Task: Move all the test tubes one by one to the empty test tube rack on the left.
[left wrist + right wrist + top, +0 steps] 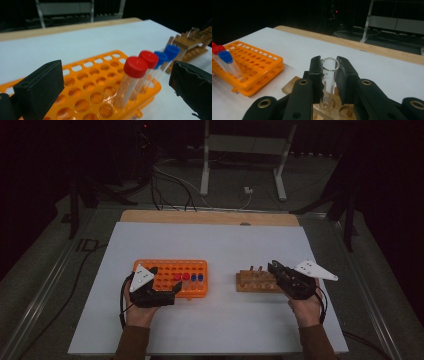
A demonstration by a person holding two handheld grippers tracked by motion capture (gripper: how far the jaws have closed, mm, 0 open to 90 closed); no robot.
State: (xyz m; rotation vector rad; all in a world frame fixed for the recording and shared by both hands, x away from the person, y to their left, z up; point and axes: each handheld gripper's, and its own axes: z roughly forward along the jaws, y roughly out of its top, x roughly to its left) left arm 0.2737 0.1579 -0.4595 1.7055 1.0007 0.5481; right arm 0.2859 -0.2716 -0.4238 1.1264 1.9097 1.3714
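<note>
Hidden and cut-off parts

Glass tube [329,82]: lower end hidden in the wooden rack [329,110], itself cut by the bottom edge. Orange rack [87,85] runs off the left and bottom edges. Capped tubes [189,279] too small to count surely in the high view.

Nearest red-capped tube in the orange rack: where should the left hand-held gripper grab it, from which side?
Probably just under the cap of the red-capped tube, coming from the near edge of the orange rack. It stands tilted at the row's end, neighbours behind it, holes in front empty. The left hand-held gripper is open and already faces it.
</note>
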